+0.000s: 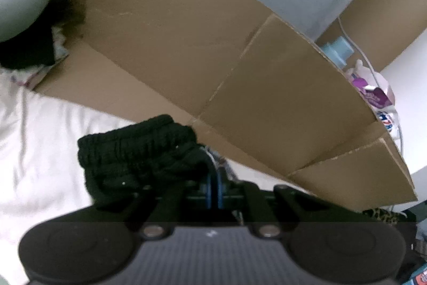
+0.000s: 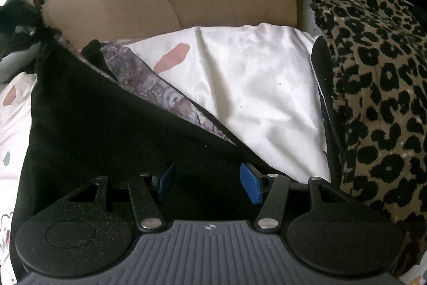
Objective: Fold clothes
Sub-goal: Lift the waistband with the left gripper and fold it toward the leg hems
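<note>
The left gripper is clamped on the gathered waistband of the black knitted garment, lifting it off the white bedsheet to fold it over, while the right gripper waits with jaws apart above the flat black cloth.

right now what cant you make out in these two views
- Left wrist view: whether the left hand-held gripper pinches the black garment; its closed pads hide the contact.
- Right wrist view: the black cloth's near edge, behind the right hand-held gripper.
- Right wrist view: leopard fabric, cut off by the frame edge.
</note>
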Available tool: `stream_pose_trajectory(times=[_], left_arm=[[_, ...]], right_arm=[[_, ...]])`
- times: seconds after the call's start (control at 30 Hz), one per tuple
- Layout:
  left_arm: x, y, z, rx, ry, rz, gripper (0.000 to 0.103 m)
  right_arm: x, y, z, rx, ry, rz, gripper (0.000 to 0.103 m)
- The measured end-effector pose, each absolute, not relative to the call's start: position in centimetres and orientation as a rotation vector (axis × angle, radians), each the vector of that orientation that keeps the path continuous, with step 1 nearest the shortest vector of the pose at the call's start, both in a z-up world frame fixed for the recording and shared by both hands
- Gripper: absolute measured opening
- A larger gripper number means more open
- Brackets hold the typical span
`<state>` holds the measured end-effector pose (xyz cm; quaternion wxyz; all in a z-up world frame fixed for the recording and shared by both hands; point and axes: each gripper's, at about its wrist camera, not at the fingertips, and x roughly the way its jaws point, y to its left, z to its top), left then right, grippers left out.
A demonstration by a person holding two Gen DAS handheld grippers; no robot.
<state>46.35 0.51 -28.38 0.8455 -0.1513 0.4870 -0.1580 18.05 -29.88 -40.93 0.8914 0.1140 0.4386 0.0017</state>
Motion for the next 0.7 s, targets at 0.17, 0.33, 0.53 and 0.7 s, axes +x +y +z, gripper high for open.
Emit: stream_pose_trajectory(times=[0.17,0.33,0.53,0.7], left_arm=[[47.5,-1.5,-29.1,-0.300,1.026,-0.323,0.005],[48.6,-2.9,-30.3,-0.278,1.027,-0.305,0.004],[50.3,-4.7,-32.2,-0.218,1.044,-0.282,0.004],[51.1,-6.2,-33.1,-0.190,1.045,-0.278,0.004]], right_arm=[[17.8,-30.3,-41.4,0.232,0.922,0.006,0.060],[17.7,-30.4,-41.6,0.227,0.925,0.013,0.060],[17.5,-30.9,-41.7,0.244,0.927,0.028,0.059],[17.3,-31.3,-41.8,0.259,0.932,0.033,0.059]])
